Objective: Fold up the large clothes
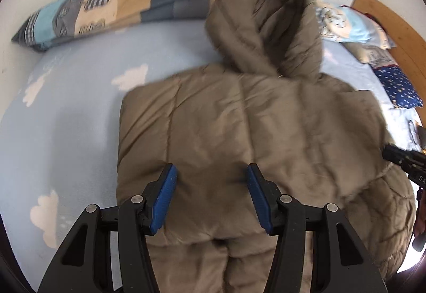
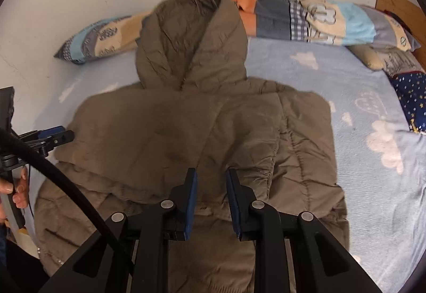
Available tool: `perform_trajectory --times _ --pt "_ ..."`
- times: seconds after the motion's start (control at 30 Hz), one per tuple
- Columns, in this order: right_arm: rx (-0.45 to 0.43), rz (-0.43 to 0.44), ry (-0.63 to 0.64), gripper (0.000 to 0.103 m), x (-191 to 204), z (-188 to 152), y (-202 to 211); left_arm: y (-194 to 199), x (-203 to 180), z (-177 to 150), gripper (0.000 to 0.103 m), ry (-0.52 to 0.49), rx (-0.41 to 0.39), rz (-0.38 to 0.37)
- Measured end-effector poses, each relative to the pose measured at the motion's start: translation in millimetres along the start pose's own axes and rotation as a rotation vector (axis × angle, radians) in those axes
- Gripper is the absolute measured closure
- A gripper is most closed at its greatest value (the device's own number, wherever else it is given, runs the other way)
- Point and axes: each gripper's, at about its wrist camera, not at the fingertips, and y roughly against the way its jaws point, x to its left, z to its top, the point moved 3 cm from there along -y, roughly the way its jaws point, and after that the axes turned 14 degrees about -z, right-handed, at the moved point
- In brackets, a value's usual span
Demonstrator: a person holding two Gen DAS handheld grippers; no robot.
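Below both your grippers, a padded olive-brown jacket (image 1: 239,133) lies spread on the light blue cloud-print sheet (image 1: 74,106), its hood (image 1: 266,27) pointing toward the far wall. Your left gripper (image 1: 211,173) hangs over the near left part of the jacket with its blue pads well apart and nothing pinched between them. Your right gripper (image 2: 211,181) sits over a folded-in sleeve (image 2: 253,154) with a much narrower gap, also empty as far as you can see. Only the right wrist view shows your fingers (image 2: 18,186) on the left tool's handle and a black cable (image 2: 66,186) arcing across. Only the left wrist view catches the right tool's black tip at its right edge. Along the far wall runs a patchwork pillow (image 2: 319,19), and a navy starred cushion (image 2: 412,101) sits at far right.
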Motion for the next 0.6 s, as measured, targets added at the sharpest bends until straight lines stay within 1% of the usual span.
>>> perform_trajectory --times 0.07,0.1,0.13,0.23,0.33,0.43,0.5,0.6 --pt "0.089 0.006 -0.036 0.082 -6 -2 -26 -8 8 -3 0.047 0.028 0.016 -0.001" --pt "0.112 0.016 -0.058 0.082 -8 -5 -32 -11 9 -2 0.046 0.029 0.018 0.007" --pt "0.128 0.029 -0.083 0.082 -9 -5 -40 -12 9 -1 0.046 0.021 0.015 0.018" --pt "0.148 0.006 -0.082 0.082 -2 -5 -49 -5 4 4 0.046 0.008 -0.019 0.057" --pt "0.116 -0.018 -0.086 0.081 3 2 -39 16 -9 4 0.046 -0.011 -0.079 0.074" --pt "0.058 -0.007 -0.066 0.081 12 3 -13 45 -24 2 0.046 -0.041 -0.154 0.092" --pt "0.023 0.001 -0.051 0.081 18 1 9 66 -36 -3 0.046 -0.075 -0.203 0.111" --pt "-0.02 0.014 -0.04 0.081 25 -6 38 99 -57 -21 0.046 -0.144 -0.268 0.152"
